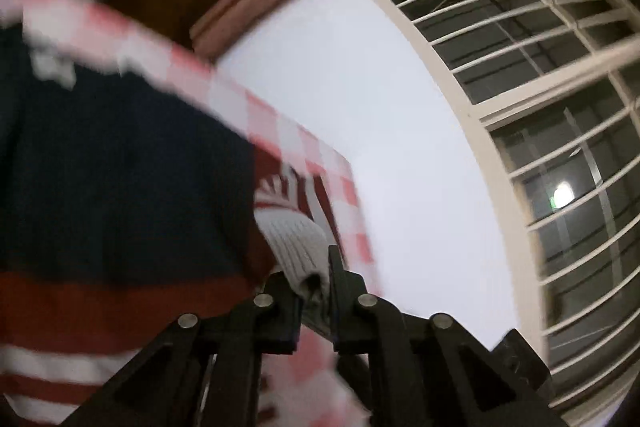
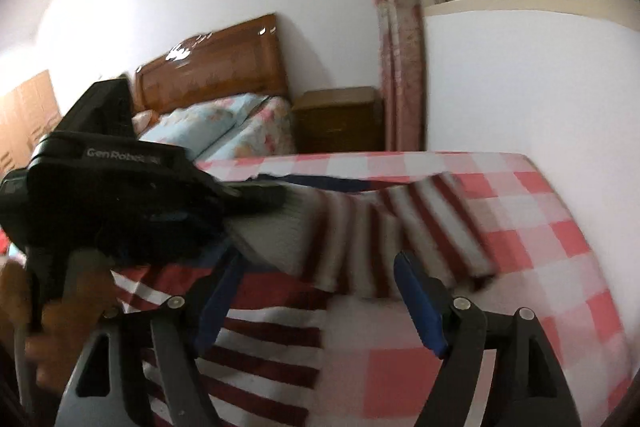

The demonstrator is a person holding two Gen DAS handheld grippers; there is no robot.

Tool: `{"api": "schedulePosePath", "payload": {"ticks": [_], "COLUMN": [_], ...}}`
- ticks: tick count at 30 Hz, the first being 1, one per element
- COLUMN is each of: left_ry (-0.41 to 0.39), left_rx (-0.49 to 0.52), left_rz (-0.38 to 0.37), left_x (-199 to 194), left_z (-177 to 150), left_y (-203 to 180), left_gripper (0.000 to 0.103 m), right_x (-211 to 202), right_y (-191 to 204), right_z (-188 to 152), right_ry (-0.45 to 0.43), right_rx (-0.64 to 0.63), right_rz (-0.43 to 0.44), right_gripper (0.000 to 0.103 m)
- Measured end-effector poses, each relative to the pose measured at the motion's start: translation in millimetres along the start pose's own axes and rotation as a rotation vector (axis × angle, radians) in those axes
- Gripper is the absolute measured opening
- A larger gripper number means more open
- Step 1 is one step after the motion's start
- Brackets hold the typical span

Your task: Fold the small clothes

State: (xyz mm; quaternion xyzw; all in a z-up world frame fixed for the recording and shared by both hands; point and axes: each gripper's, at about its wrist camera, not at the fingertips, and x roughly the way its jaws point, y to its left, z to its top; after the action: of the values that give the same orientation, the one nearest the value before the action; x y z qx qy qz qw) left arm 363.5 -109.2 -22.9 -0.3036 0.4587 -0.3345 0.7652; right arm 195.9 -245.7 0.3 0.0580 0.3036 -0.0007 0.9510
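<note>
**Left gripper has the sleeve cuff, right gripper waits open**

The left gripper [image 1: 316, 291] has its jaws pinched nearly together on the pale ribbed cuff [image 1: 294, 243] of the striped sweater [image 1: 120, 187], and that cuff sits right between the fingertips. From the right wrist view, the sleeve [image 2: 400, 227] with its red and white bands stretches across from the left gripper [image 2: 256, 197] out to the right over the pink checked cloth [image 2: 540, 227]. The sweater body [image 2: 260, 339] lies near, low in the view. The right gripper [image 2: 316, 299] has its jaws spread wide, nothing between them, hovering above the sweater. Far off stand a wooden headboard [image 2: 216, 67], a nightstand [image 2: 340, 119] and a curtain [image 2: 400, 47].
</note>
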Motion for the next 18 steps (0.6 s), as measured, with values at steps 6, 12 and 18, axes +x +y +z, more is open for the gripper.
{"api": "schedulePosePath", "payload": {"ticks": [6,12,18], "left_ry": [0.038,0.049,0.001], "left_rx": [0.218,0.313,0.298], "left_rz": [0.126,0.106,0.146], "left_x": [-16.7,-48.2,-115.4], "left_z": [34.4,68.8,81.9], "left_y": [-35.0,-79.9,-63.8], "left_gripper": [0.010,0.010,0.010], "right_x": [23.1,58.0,79.4], "right_y": [-61.4,-58.5,-48.0], "right_z": [-20.0,-11.3,10.4], "right_ry": [0.165,0.237,0.241], "right_rx": [0.168,0.106,0.090], "right_rz": [-0.158,-0.256,-0.238], "right_gripper": [0.103,0.103,0.103]}}
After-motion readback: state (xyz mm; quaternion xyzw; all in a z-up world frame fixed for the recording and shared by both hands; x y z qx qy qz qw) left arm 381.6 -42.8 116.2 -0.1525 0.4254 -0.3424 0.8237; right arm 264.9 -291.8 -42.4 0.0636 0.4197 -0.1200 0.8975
